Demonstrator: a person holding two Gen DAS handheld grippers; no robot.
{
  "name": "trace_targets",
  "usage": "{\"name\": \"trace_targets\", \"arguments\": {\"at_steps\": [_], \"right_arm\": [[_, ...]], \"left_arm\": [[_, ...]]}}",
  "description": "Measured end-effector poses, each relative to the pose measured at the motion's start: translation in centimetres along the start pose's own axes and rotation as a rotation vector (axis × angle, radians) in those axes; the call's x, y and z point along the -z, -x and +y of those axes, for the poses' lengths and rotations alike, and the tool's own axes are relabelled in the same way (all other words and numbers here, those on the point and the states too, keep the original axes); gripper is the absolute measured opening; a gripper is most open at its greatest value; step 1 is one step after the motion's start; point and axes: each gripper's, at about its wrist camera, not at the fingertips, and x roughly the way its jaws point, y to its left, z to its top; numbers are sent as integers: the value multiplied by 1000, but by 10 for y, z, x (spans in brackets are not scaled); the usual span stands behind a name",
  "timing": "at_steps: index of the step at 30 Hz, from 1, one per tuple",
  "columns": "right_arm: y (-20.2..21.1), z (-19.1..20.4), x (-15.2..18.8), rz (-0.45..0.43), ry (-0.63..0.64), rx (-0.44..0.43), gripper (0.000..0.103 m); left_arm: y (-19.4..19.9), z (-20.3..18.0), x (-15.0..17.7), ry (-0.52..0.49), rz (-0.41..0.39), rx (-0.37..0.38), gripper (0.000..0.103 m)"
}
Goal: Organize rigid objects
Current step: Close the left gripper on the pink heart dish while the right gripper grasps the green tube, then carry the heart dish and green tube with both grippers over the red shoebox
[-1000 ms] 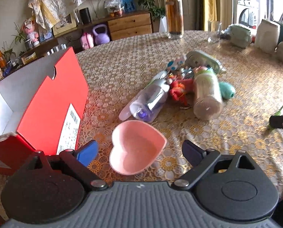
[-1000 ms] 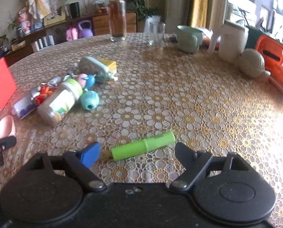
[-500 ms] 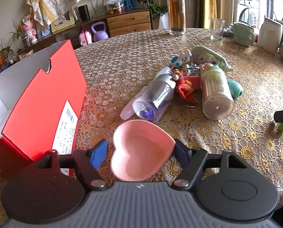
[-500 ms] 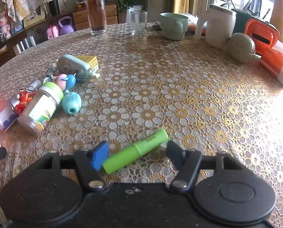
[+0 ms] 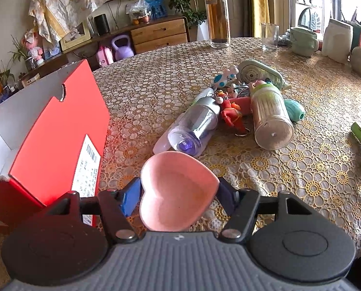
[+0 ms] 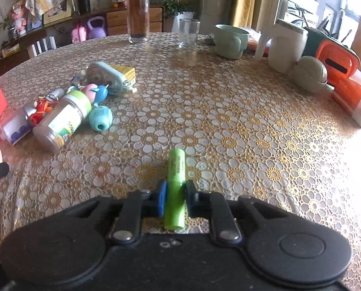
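A pink heart-shaped dish (image 5: 175, 201) sits between the pads of my left gripper (image 5: 179, 185), whose jaws are closing and touch both its sides. An open red box (image 5: 57, 140) stands just to its left. My right gripper (image 6: 175, 186) is shut on a green tube (image 6: 176, 167) that points away along the fingers, low over the lace tablecloth (image 6: 229, 121). Left of it lies a pile: a clear jar with a green lid (image 6: 61, 121), a purple-tinted bottle (image 5: 195, 126), a red figure (image 5: 231, 116), a teal egg-shaped piece (image 6: 100, 117) and a grey-green tape dispenser (image 6: 105, 76).
At the table's far side stand a tall glass jar (image 6: 138, 12), a drinking glass (image 6: 189, 32), a green mug (image 6: 230, 40), a white pitcher (image 6: 286, 47) and an orange case (image 6: 338, 60). A yellow box (image 6: 126, 72) lies behind the pile.
The left jaws came in from wide apart onto the pink dish. The right jaws shut on the green tube, which swung from lying crosswise to pointing away.
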Motion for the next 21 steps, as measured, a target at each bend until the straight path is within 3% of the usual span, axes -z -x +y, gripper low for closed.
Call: {"name": "trace_targets", "arguments": {"at_steps": [8,21], "right_arm": [[18,9,-6,-41,41,-43,16],[69,43,-35,-85,81,-207,16]], "left_arm": [[13,2,2,-11,-9,-5,67],[62,21,-13,14,-12,23,67]]}}
